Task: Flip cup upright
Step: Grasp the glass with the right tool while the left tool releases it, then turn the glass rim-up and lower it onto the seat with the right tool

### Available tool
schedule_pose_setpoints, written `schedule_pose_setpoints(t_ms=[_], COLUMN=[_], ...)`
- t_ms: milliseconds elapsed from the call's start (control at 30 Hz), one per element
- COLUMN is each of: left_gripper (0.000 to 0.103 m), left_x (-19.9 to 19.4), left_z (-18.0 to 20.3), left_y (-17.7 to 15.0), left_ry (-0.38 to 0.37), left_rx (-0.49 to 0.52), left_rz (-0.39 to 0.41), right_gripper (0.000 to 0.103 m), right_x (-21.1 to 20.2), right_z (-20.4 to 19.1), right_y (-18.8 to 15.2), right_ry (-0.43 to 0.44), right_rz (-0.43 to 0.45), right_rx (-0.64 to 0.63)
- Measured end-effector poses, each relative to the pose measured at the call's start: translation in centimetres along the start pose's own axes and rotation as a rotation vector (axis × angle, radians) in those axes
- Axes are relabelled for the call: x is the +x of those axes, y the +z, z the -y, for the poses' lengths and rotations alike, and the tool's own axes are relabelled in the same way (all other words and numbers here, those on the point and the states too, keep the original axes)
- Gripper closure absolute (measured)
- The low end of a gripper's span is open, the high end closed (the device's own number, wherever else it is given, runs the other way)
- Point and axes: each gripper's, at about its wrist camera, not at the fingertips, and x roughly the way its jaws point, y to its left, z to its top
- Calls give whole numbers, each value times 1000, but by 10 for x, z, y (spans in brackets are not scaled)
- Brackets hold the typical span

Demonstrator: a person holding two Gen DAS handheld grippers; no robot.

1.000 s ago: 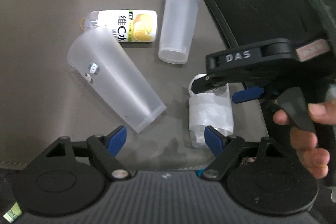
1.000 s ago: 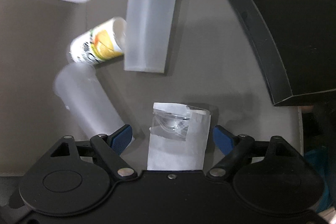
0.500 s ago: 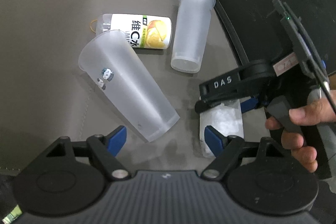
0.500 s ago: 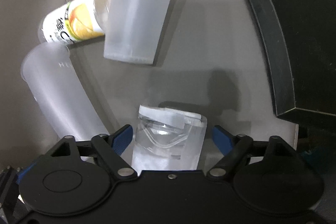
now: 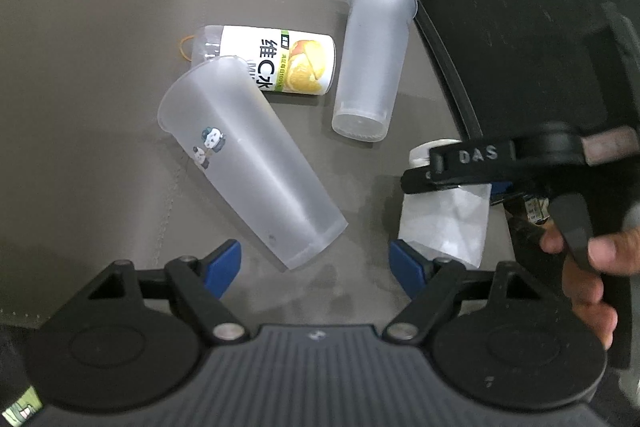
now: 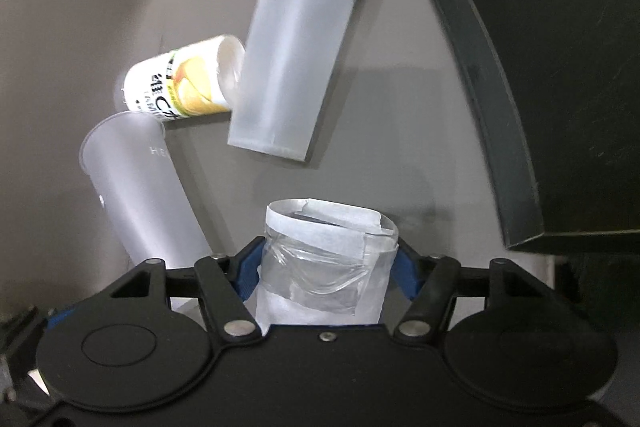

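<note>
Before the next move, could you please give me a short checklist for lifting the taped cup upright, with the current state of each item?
1. Right hand-held gripper closed on the taped cup: ok, both blue pads press its sides.
2. Grip firm enough to lift: cannot tell; the thin clear wall looks creased.
3. Taped cup upright: not ok, it lies on its side on the mat.
4. Room to swing it up: ok, the straight frosted cup and the cartoon-print cup lie apart from it.
5. Left hand-held gripper out of the way: ok, open and holding nothing.
6. Landing spot under the cup: cannot tell, hidden by the gripper.
</note>
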Motion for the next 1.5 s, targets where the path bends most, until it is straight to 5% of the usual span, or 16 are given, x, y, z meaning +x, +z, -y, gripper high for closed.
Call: schedule_pose_setpoints(t_ms=[367, 733, 1100, 1500], left_gripper=[23, 23, 23, 23], left_x=[-4, -12, -12, -10], left_z=[-4, -13, -21, -27], left_y=[-2, -1, 4, 2], left_ry=[35, 52, 77, 97], left_rx=[-1, -37, -63, -86], left_rz=[27, 67, 89, 88], right_gripper=[39, 39, 39, 39], right_x=[-32, -17, -4, 13], right_z=[-1, -18, -30, -37], right_y=[-34, -64, -100, -108], right_ry=[45, -25, -131, -154], right_rz=[320, 695, 947, 1001], right_rx=[-53, -97, -173, -230])
